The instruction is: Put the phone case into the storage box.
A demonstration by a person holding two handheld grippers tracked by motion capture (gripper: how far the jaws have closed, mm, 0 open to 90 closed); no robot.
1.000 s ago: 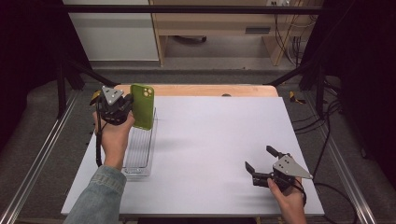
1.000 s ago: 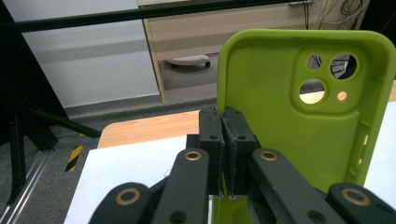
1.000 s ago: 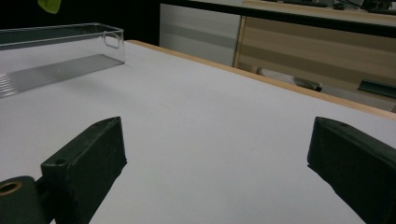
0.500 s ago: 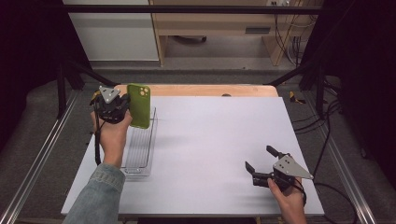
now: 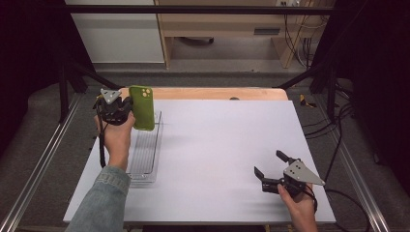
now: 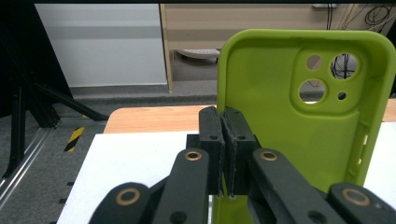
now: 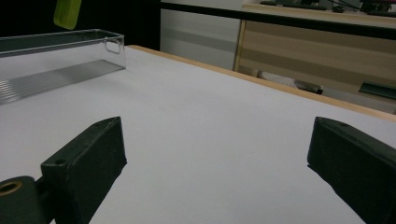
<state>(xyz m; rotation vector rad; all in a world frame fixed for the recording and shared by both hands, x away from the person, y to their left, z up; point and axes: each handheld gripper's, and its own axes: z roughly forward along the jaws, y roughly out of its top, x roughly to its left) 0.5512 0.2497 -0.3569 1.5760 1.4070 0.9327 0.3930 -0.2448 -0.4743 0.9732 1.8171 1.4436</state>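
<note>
Placement looks like the step in hand: the left gripper (image 5: pixel 126 110) has its jaws clamped on the side edge of a green phone case (image 5: pixel 143 107), holding it upright above the far end of the clear tray (image 5: pixel 155 159). The next move calls for lowering the case between the tray walls before letting go, while the right gripper (image 5: pixel 270 167) rests on the white table (image 5: pixel 217 145), jaws wide apart and empty.

Matt plastics on a matt white top

We see a lime-green phone case (image 6: pixel 299 121) of smooth, soft-looking matt plastic at the right of the left gripper view, the gripper's black jaws matt and faintly grainy; a clear, glossy ribbed plastic tray (image 5: pixel 145 154) at centre left of the high view; a matt white table (image 5: pixel 222 159) edged in pale wood; a denim sleeve (image 5: pixel 99 203).
</note>
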